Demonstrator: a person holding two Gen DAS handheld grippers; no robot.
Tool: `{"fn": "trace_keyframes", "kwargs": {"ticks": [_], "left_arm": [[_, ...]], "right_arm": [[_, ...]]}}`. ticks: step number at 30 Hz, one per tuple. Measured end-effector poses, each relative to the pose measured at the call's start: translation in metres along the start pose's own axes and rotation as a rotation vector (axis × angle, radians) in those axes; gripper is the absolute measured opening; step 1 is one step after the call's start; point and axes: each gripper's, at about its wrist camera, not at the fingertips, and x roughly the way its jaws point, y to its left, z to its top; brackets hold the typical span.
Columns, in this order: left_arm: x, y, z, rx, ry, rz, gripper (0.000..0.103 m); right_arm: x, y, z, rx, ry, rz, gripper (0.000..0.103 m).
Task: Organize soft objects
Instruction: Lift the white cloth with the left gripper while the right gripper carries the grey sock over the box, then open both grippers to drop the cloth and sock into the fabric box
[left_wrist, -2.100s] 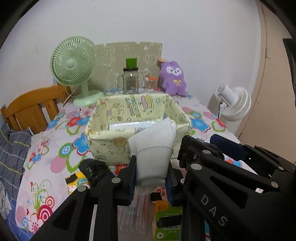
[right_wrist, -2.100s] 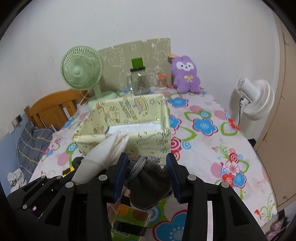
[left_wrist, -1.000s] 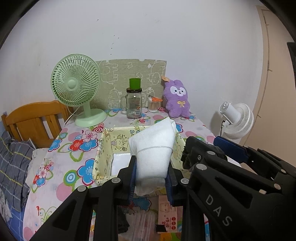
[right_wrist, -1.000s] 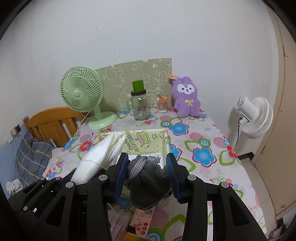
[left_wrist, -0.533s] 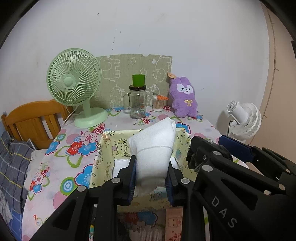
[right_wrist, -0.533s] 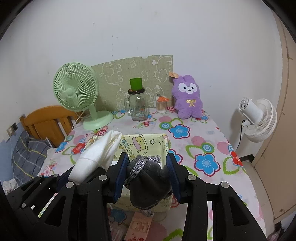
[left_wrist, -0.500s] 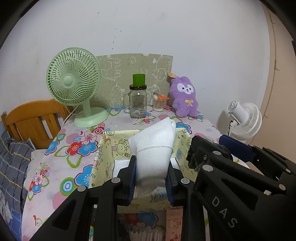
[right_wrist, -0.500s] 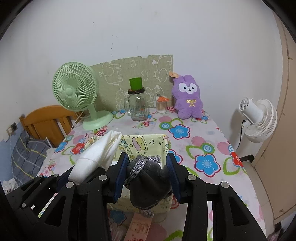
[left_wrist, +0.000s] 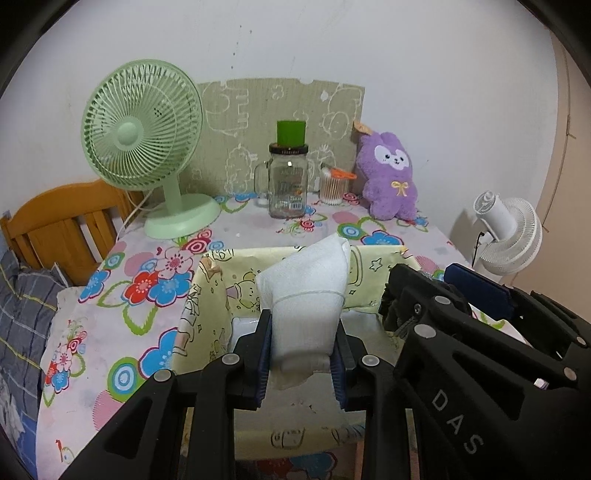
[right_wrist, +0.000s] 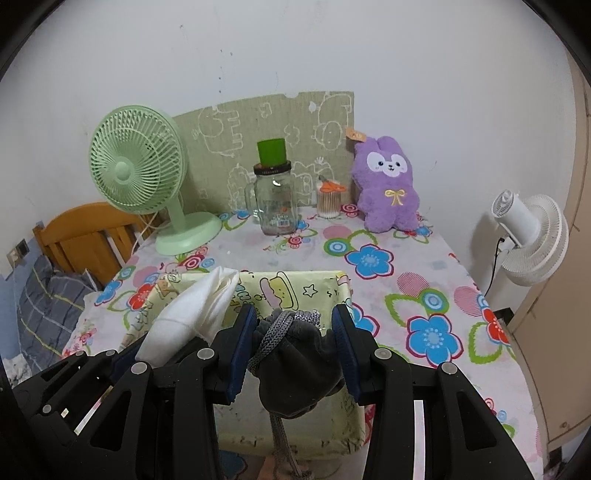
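My left gripper (left_wrist: 301, 328) is shut on a folded white towel (left_wrist: 304, 295) and holds it over the pale yellow cartoon-print fabric box (left_wrist: 207, 291). My right gripper (right_wrist: 293, 325) is shut on a dark grey knitted cloth with a braided cord (right_wrist: 295, 362), also over the box (right_wrist: 306, 286). The white towel (right_wrist: 192, 314) and the left gripper show at the left in the right wrist view. The right gripper's black frame (left_wrist: 480, 354) fills the lower right of the left wrist view.
On the floral tablecloth (right_wrist: 369, 258) behind the box stand a green desk fan (left_wrist: 147, 147), a glass jar with a green cup on top (left_wrist: 288, 177), a cotton-swab pot (right_wrist: 328, 199) and a purple plush bunny (right_wrist: 388, 188). A wooden chair (left_wrist: 62, 218) is left, a white fan (right_wrist: 528, 236) right.
Both grippers have moved forward over the table, holding their cloths. The box now lies directly under them, and the items at the back look closer.
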Motion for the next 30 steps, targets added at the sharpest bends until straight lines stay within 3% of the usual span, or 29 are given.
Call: {"fn": "trace_keyframes", "kwargs": {"ticks": [9,18,20,24,27,29,30], "left_arm": [[0.03,0.01,-0.002,-0.023,0.061,0.021,0.029],[0.036,0.009,-0.001,-0.023,0.077,-0.019,0.044],[0.035,0.008,-0.001,-0.021,0.081,-0.037,0.048],[0.03,0.009,0.001,-0.027,0.076,-0.045,0.051],[0.028,0.007,0.001,-0.024,0.072,-0.046,0.06],[0.024,0.006,0.002,-0.021,0.057,-0.025,0.082],[0.02,0.005,0.002,-0.018,0.038,-0.015,0.084]], "right_arm": [[0.029,0.003,0.0,0.0,0.031,-0.002,0.046],[0.043,0.003,-0.001,-0.008,0.055,-0.022,0.052],[0.044,0.002,-0.001,-0.01,0.063,-0.027,0.068],[0.041,0.004,0.0,-0.001,0.067,0.002,0.076],[0.039,0.003,0.0,0.002,0.069,0.011,0.077],[0.037,0.002,0.0,0.009,0.069,0.017,0.078],[0.036,0.002,0.0,0.009,0.07,0.021,0.078]]}}
